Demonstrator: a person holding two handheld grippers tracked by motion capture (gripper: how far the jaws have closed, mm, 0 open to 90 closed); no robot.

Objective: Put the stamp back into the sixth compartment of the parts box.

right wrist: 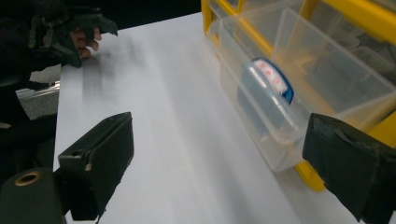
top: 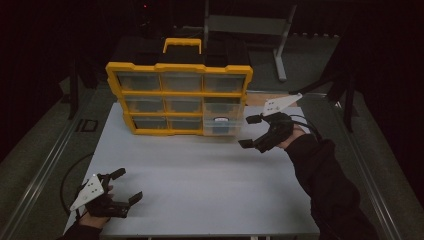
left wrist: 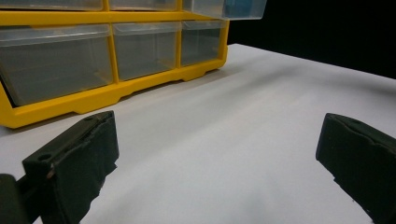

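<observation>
Nine clear drawers sit in the yellow organizer, which stands upright along the far edge of the white bench, carry handle up, drawer fronts facing the person. One drawer, the lower right one, is pulled partway out of its bay; the rest sit flush. Inside it lies a flat blue-and-white thing with red print, probably a label or small pack; too blurred to read.

Right gripper hovers just beside the open drawer, near the bench's far right corner, jaws spread wide and holding nothing. From the right gripper view the drawer's clear front wall lies between and beyond the jaws, apart from both. Judgement: it is lined up either to grip the drawer front or to reach the contents; the wide spread suits the drawer's width.

Left gripper rests low at the near left corner, well apart from the organizer, jaws also wide, empty. Likely parked clear so the working hand has room; it could brace the frame if the drawer sticks.

Risk: light cabinet may slide when pushed.
</observation>
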